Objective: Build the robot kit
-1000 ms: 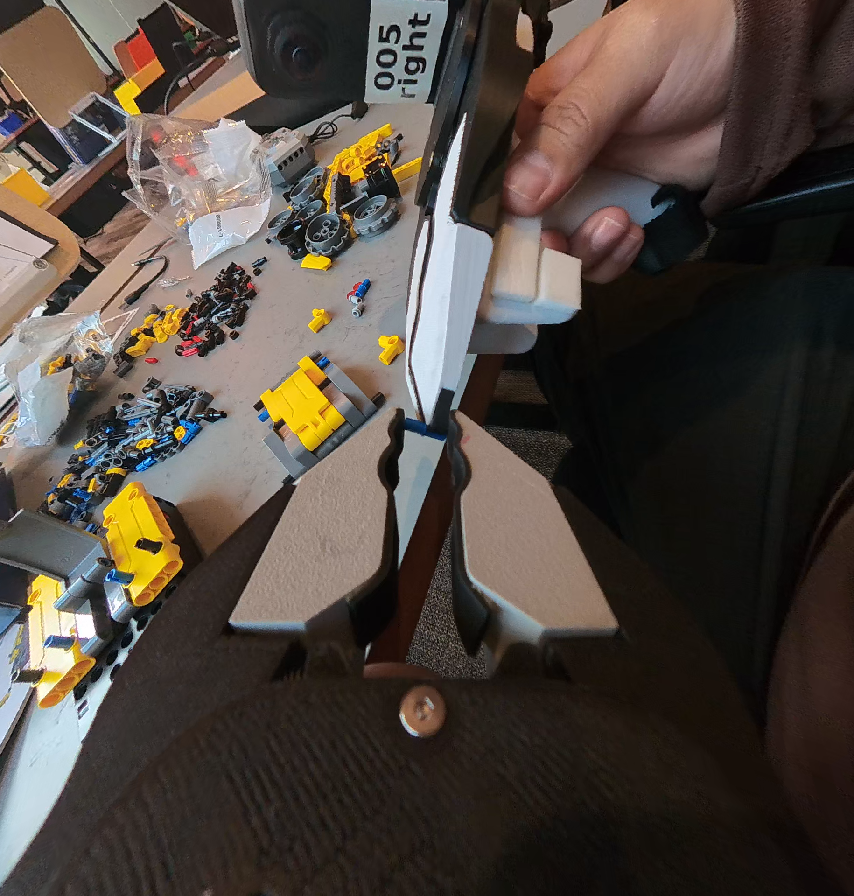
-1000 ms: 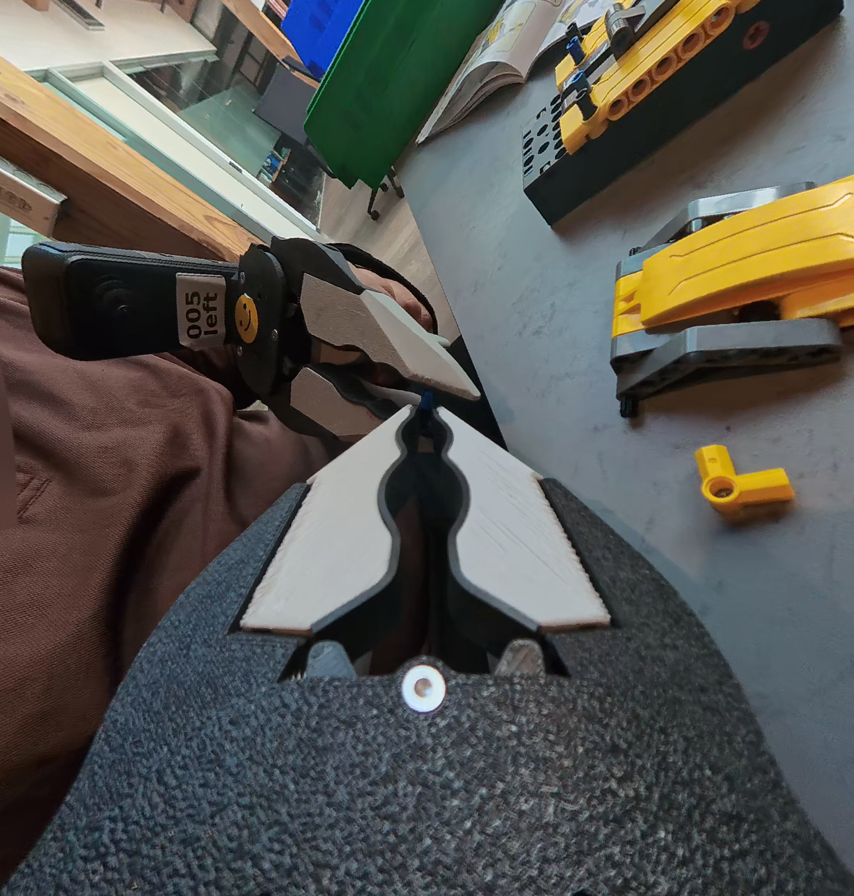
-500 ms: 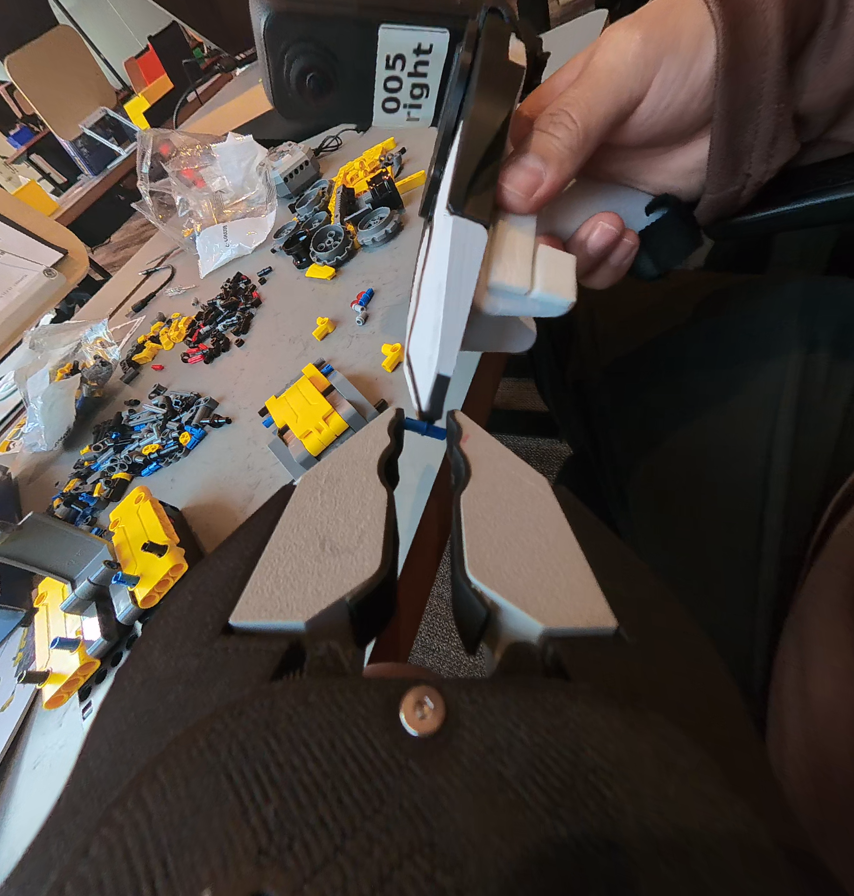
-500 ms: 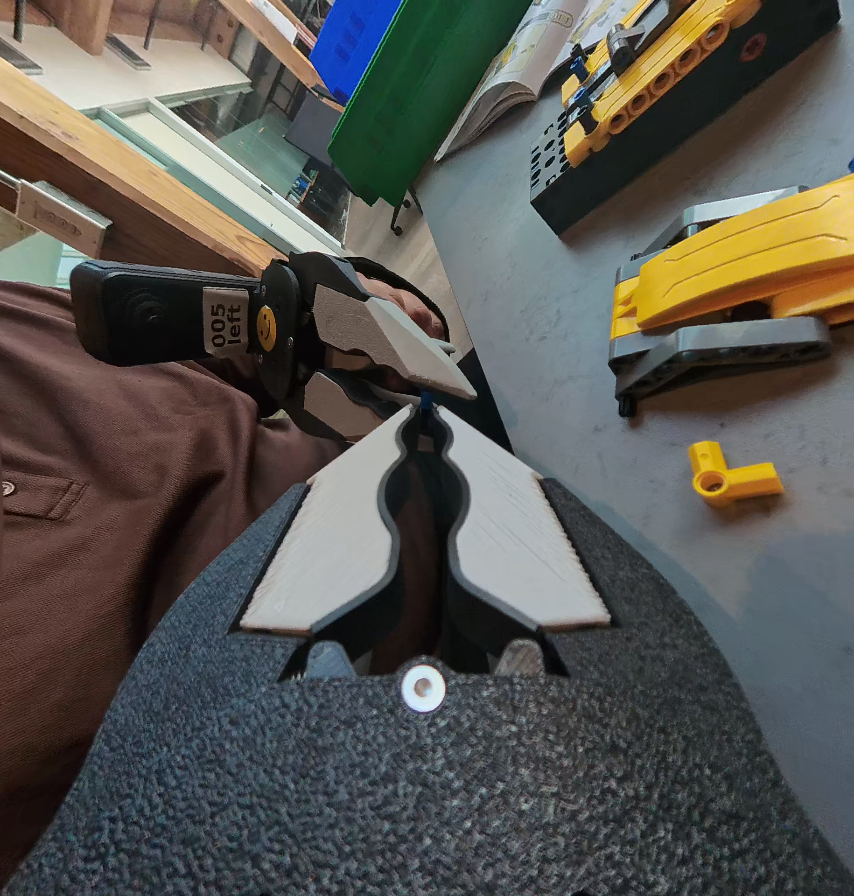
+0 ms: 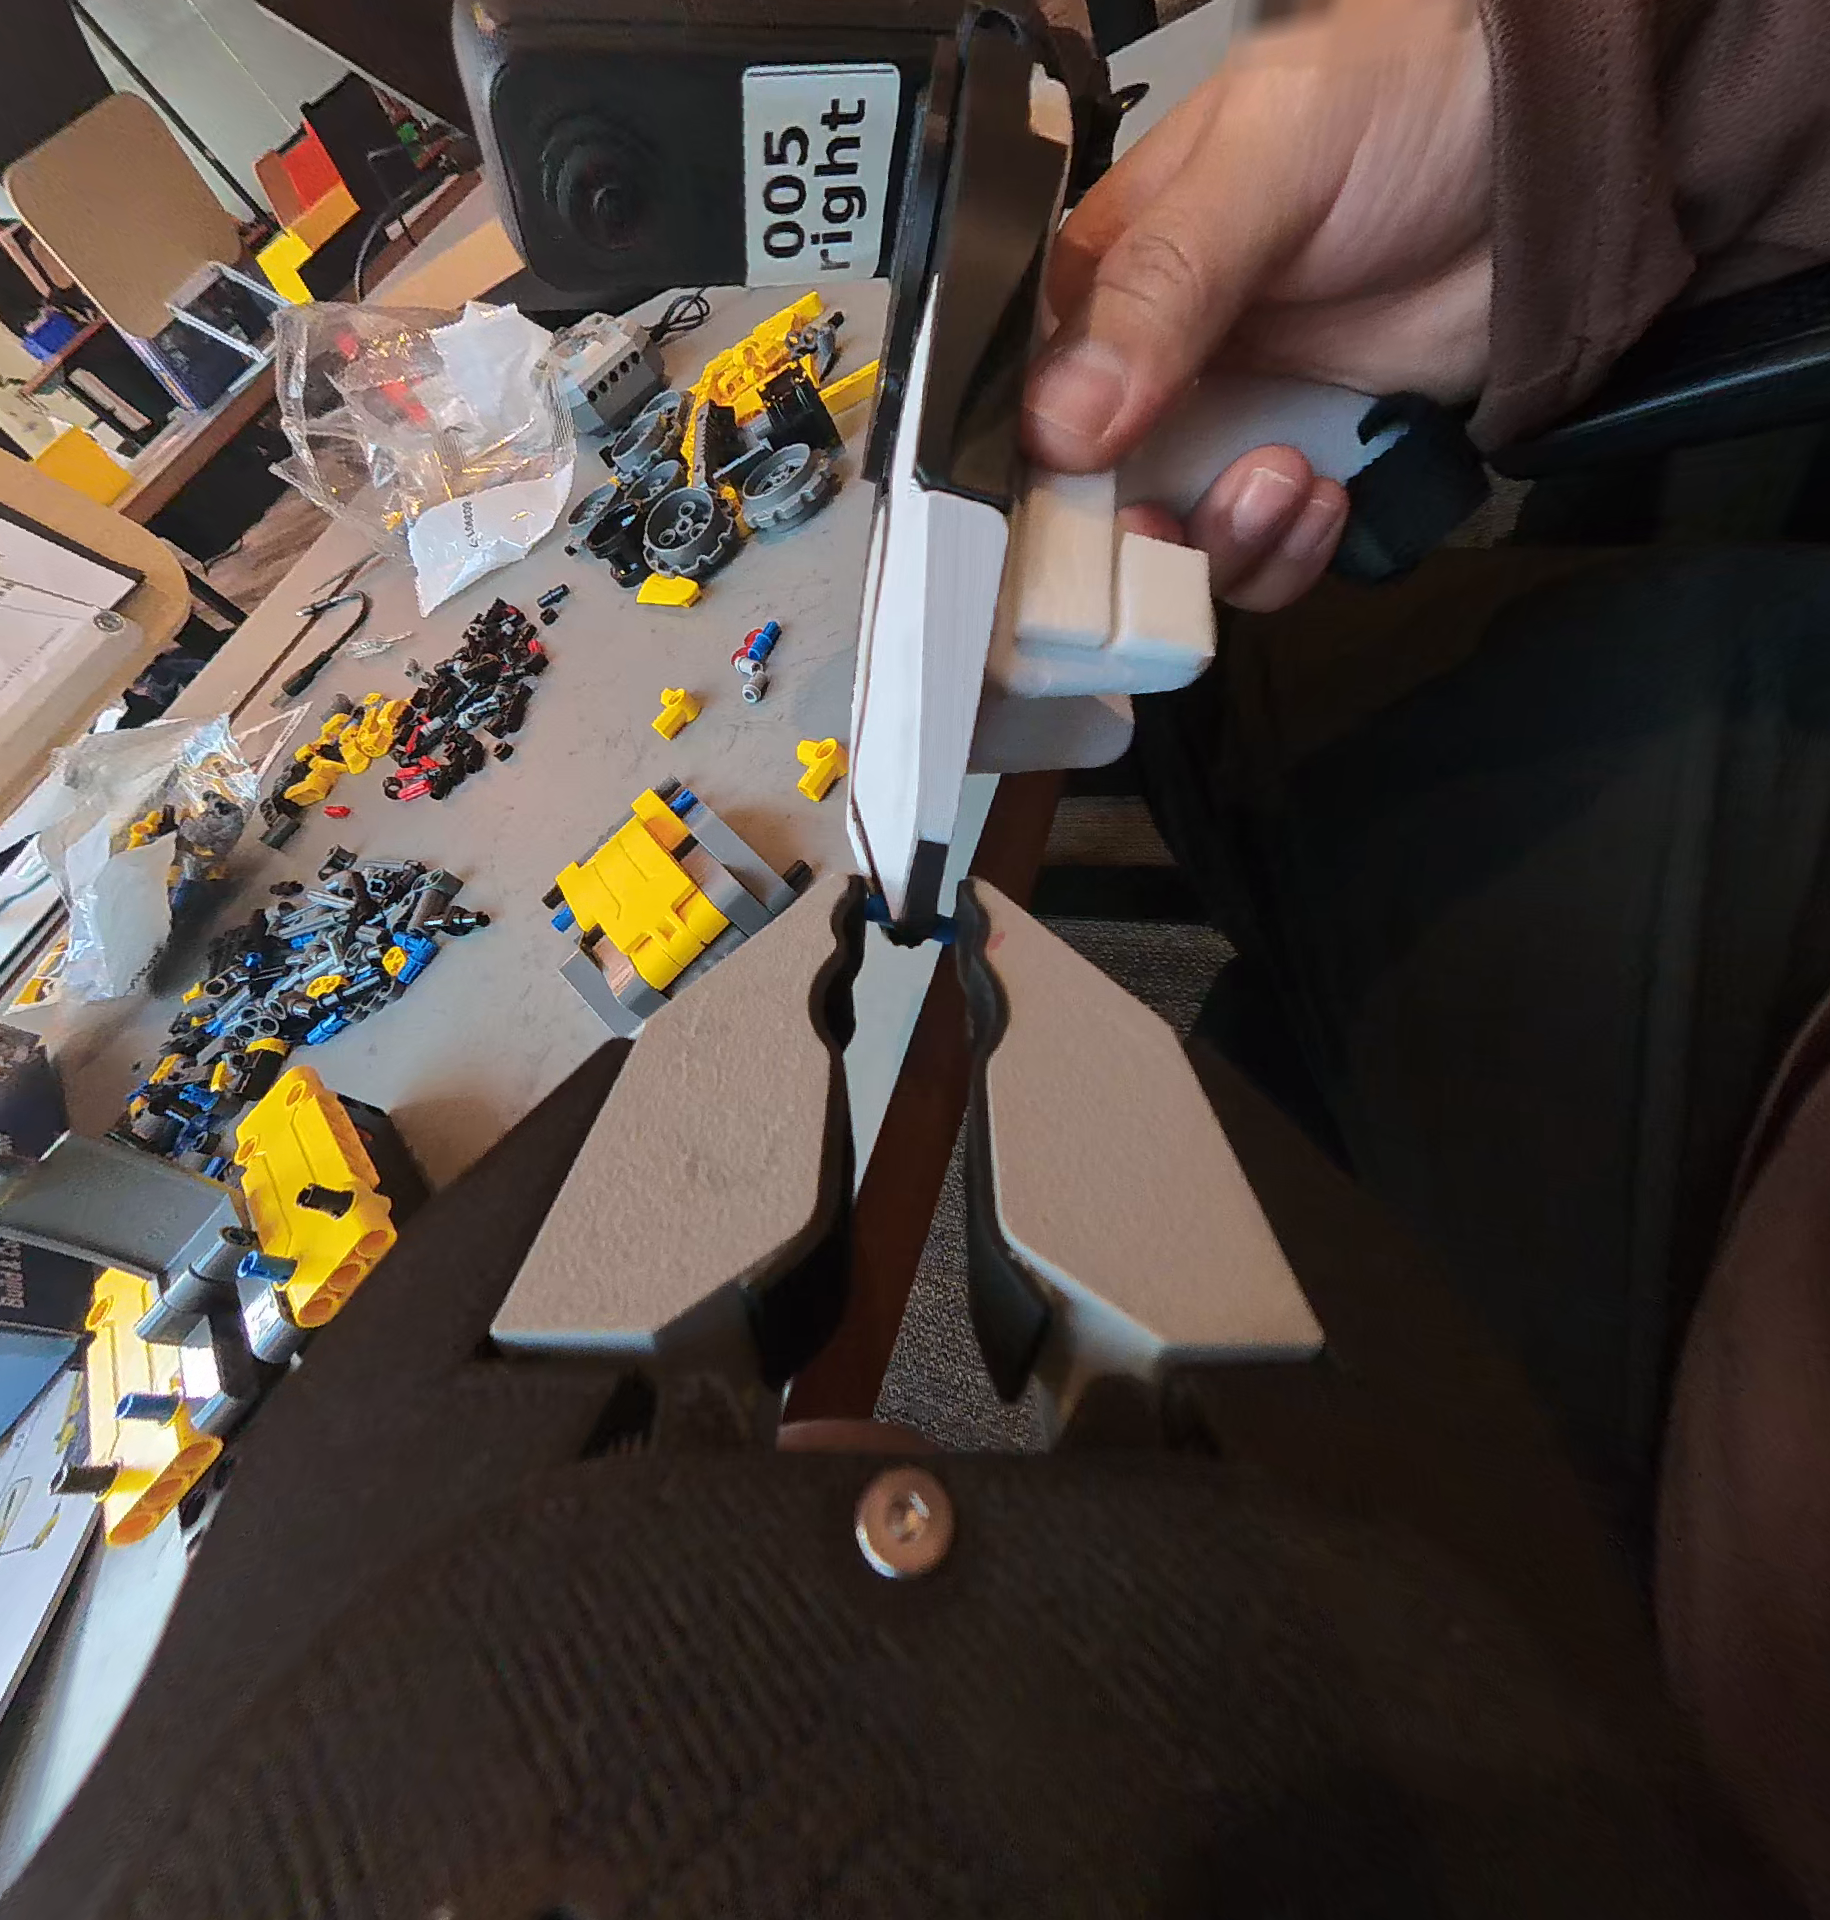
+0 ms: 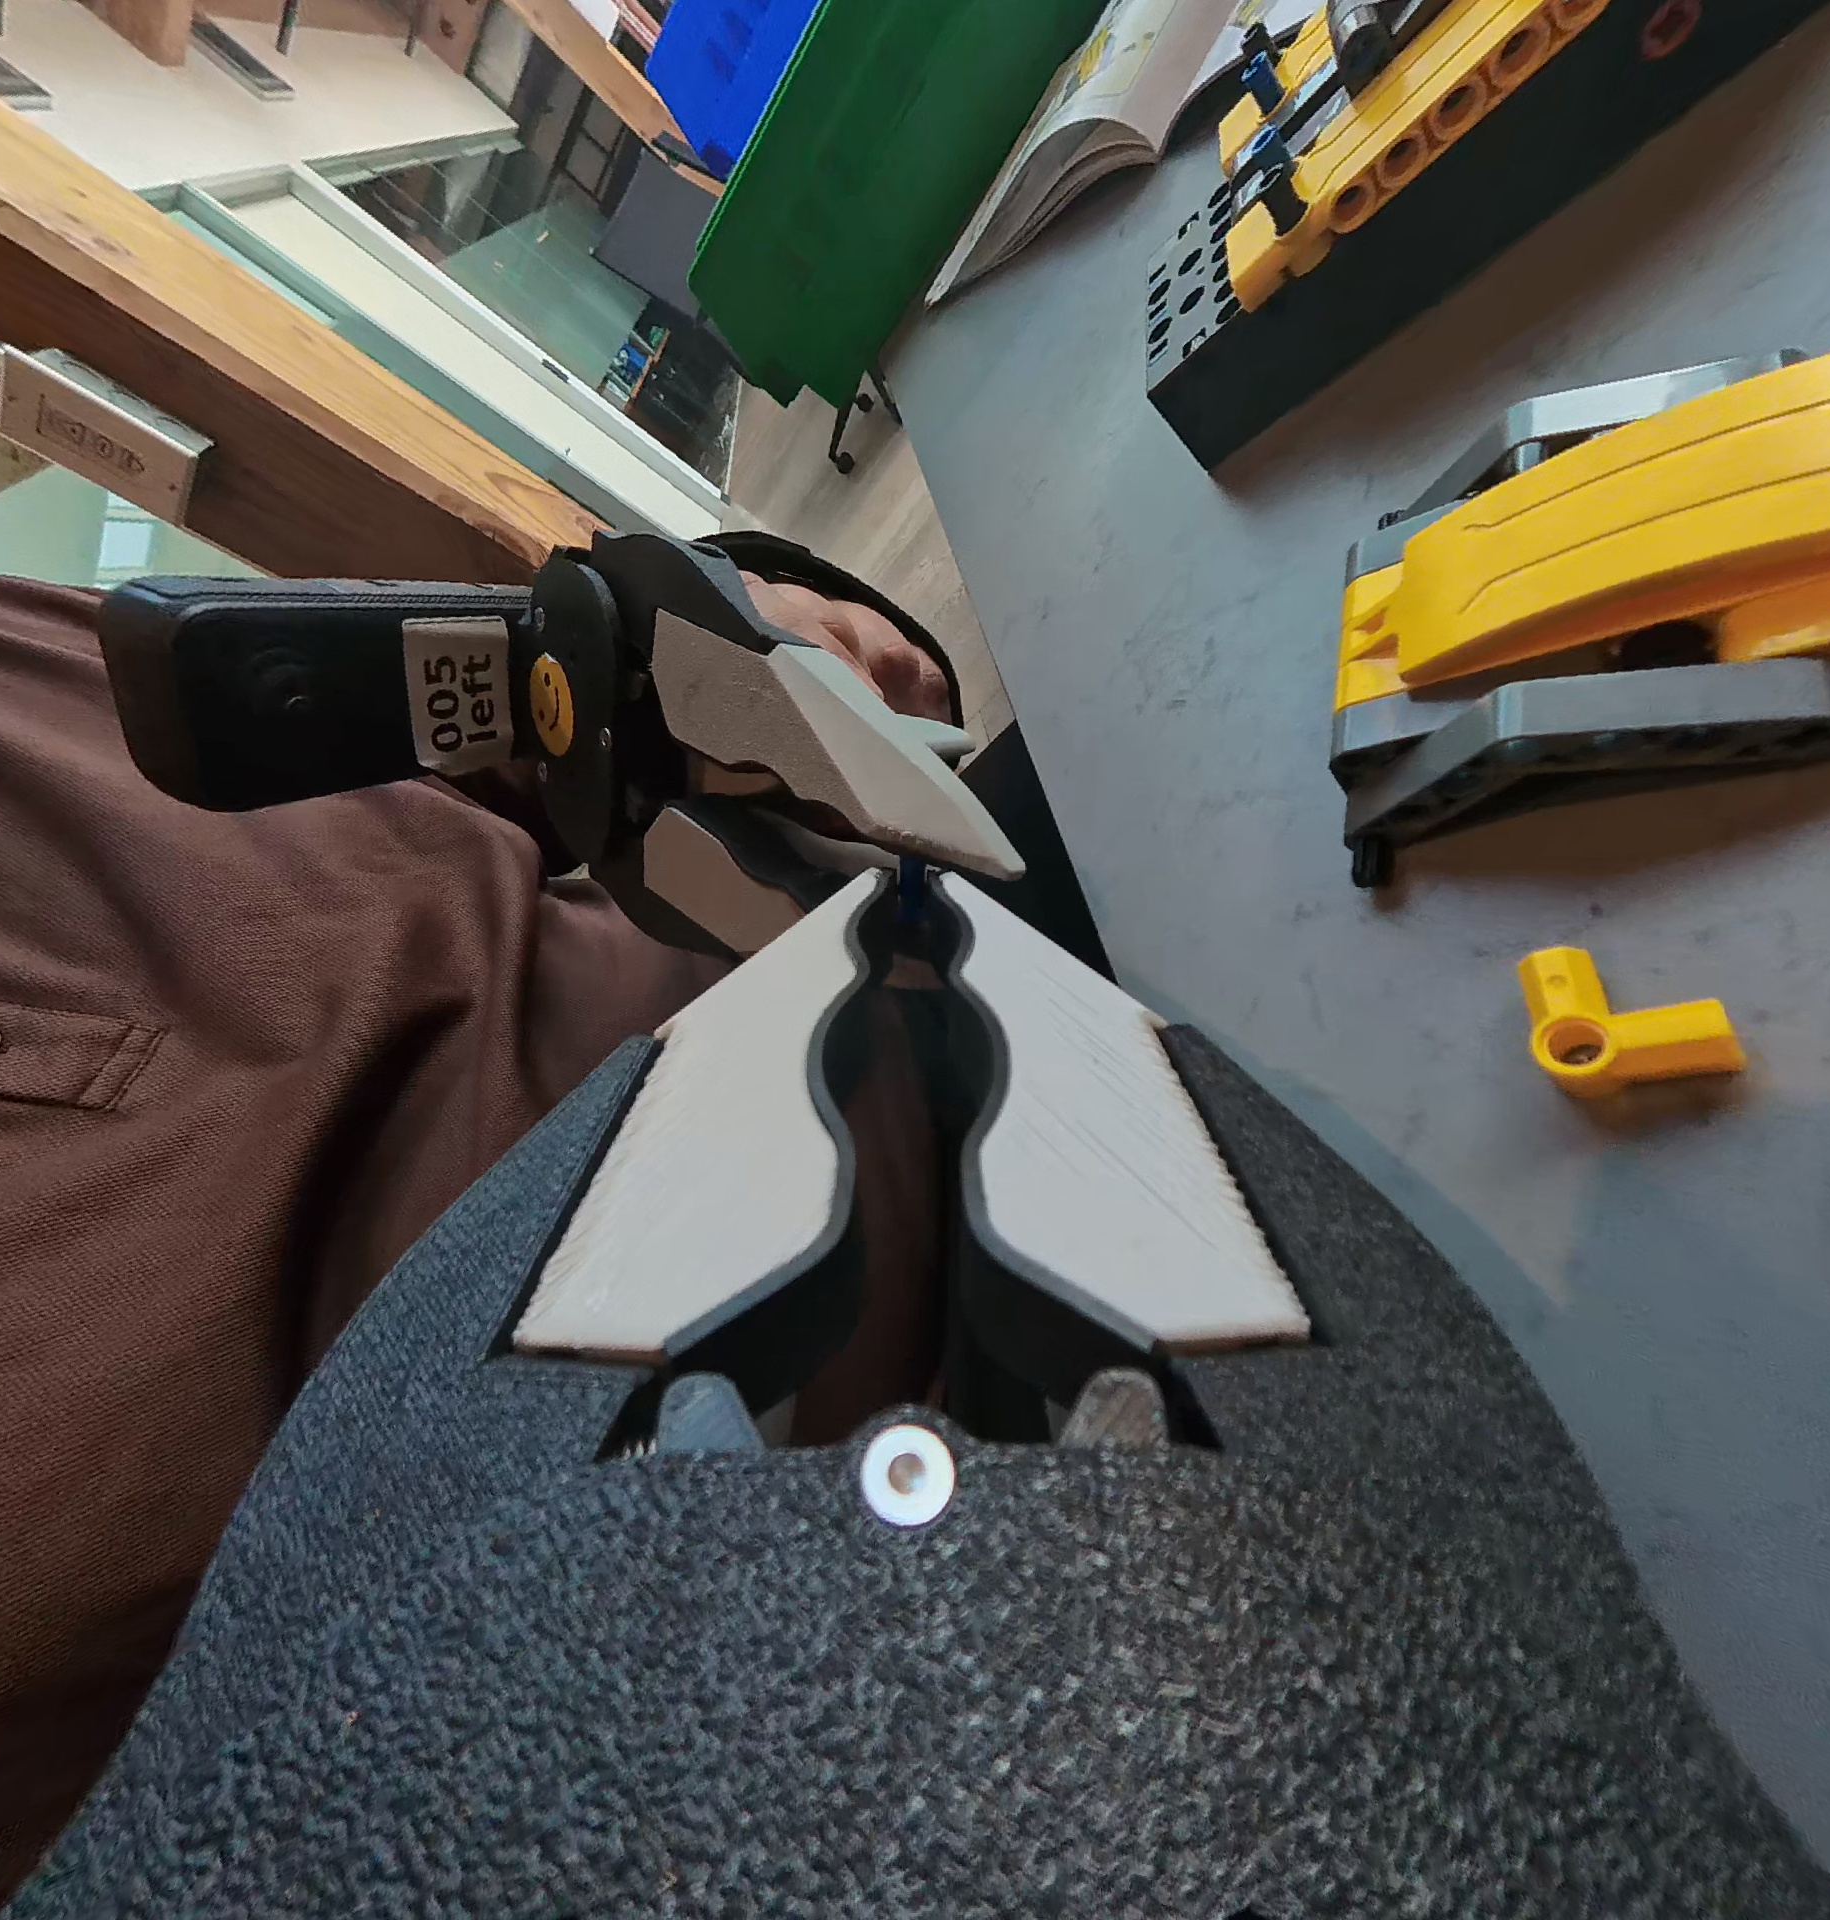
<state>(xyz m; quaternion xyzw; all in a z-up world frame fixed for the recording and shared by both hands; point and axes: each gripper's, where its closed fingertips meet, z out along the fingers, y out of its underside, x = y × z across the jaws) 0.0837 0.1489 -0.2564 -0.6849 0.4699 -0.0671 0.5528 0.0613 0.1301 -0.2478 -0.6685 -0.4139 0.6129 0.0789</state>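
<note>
A grey table fills the right half of the right wrist view. At 11 o'clock a thick wooden beam crosses the view, with a metal bracket on it. Beyond it there are glass panels and daylight. At 12 o'clock stand a green board and a blue bin. In the left wrist view, grey carpet shows at 3 o'clock beside the table edge.
</note>
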